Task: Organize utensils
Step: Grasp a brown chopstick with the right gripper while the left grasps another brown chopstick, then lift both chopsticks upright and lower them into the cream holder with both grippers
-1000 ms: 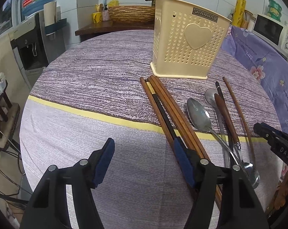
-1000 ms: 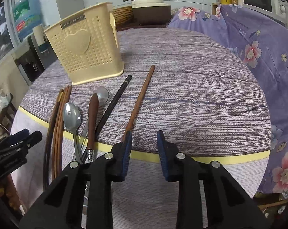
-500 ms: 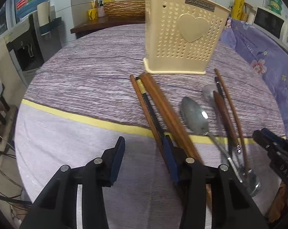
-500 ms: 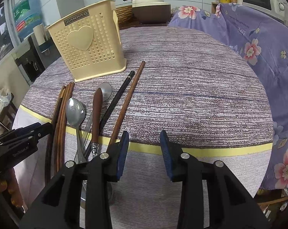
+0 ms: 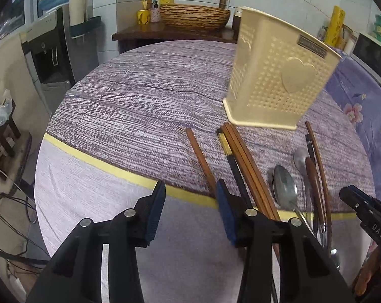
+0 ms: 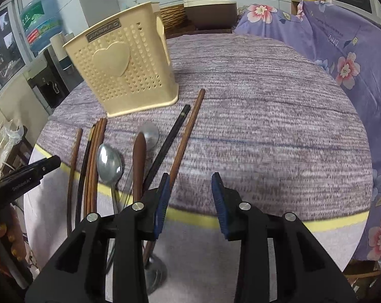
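A cream perforated utensil holder (image 5: pixel 278 75) (image 6: pixel 122 70) stands upright on the round table. In front of it lie a bundle of chopsticks (image 5: pixel 243 156) (image 6: pixel 94 156), a single brown chopstick (image 5: pixel 199 156) apart on their left, a steel spoon (image 5: pixel 283 186) (image 6: pixel 109 162), a wooden-handled spoon (image 6: pixel 139 151), a black chopstick (image 6: pixel 170 141) and another brown chopstick (image 6: pixel 188 131). My left gripper (image 5: pixel 190 212) is open and empty, its right pad against the single chopstick's near end. My right gripper (image 6: pixel 190 202) is open and empty, just right of the brown chopstick.
The striped tablecloth (image 5: pixel 140 106) has a yellow band near the front edge. A wicker basket (image 5: pixel 194 16) and a water dispenser (image 5: pixel 51 48) stand beyond the table. Purple floral fabric (image 6: pixel 342 50) drapes along the right side. A rice cooker (image 6: pixel 208 7) sits behind the holder.
The left jaws have narrowed and the right jaws widened a little. One brown chopstick now lies apart to the left of the bundle. Both views have shifted slightly.
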### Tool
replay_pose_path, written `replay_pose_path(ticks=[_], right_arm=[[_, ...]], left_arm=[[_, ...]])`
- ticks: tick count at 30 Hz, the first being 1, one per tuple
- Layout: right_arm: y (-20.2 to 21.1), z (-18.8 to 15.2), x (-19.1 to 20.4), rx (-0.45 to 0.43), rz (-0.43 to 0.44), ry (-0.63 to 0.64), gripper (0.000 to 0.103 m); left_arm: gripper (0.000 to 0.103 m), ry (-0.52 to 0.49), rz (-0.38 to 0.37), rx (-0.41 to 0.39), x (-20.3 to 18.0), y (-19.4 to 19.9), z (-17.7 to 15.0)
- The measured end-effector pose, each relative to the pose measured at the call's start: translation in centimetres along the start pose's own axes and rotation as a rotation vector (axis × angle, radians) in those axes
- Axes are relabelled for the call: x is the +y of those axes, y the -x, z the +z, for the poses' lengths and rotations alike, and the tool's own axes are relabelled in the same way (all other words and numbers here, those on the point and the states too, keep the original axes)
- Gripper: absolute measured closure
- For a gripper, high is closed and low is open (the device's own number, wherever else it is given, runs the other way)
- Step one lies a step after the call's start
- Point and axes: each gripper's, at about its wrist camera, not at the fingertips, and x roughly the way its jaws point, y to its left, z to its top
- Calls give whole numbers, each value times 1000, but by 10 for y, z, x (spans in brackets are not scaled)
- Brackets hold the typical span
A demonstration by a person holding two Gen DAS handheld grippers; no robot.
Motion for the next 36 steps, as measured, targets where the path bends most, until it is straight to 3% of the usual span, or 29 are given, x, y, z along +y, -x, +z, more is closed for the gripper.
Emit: replay_pose_path(ticks=[4,8,13,20,25,36], right_arm=[[-18,29,7,-6,-49,16,68],[-37,47,10,23,-75,-6,81],[-51,51,15,67,-56,-27,86],[-65,53,19,87,-92,-29,93],[-73,63,13,89,-88,-50,94],[-86,79,11,99,-101,-56,94]], left_arm=[[61,2,1,-8,-3,-3,7],[65,-6,-4,5,-5,-8,6],[69,0,-15,25,-5,-12,3],[75,11,-13,41,-4,-16,0],[81,20,-29,62,-8,-27,10],[90,4,16,86,-18,-48,35]])
